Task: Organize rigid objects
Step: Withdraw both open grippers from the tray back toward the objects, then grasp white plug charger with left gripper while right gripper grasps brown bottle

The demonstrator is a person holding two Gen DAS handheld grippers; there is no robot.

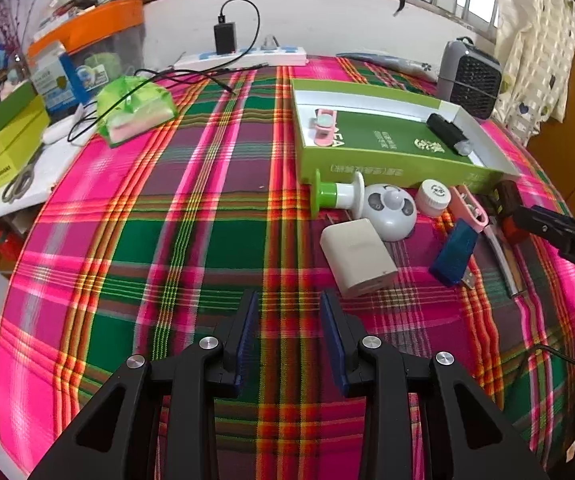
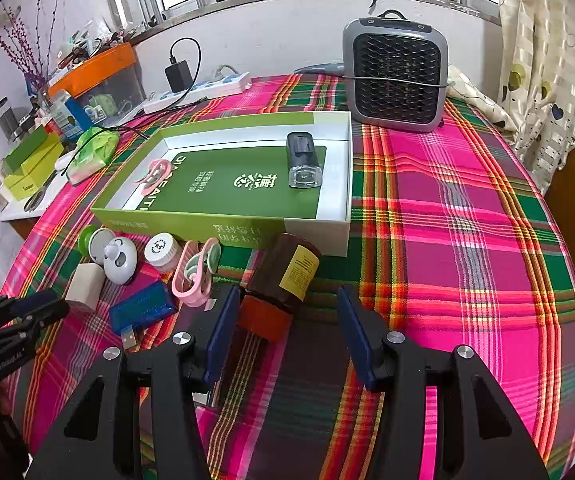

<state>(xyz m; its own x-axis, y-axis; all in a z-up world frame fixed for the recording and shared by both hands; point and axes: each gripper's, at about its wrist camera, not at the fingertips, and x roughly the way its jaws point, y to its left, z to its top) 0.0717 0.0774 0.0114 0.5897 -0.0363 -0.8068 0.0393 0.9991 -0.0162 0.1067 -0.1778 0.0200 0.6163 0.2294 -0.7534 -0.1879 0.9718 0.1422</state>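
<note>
In the right wrist view, the shallow green cardboard box [image 2: 223,184] sits at centre, holding a black rectangular device [image 2: 302,158]. The grey fan heater [image 2: 395,74] stands behind it, upper right. A brown jar [image 2: 287,276] lies before it, with the white round panda-face gadget [image 2: 120,260] at left.

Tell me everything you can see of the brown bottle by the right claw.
The brown bottle lies on its side on the plaid cloth, just in front of the green box. It looks like dark translucent plastic or glass, with a yellow printed label and an orange-red cap pointing toward the right claw, whose open pads flank the cap without gripping.
</note>
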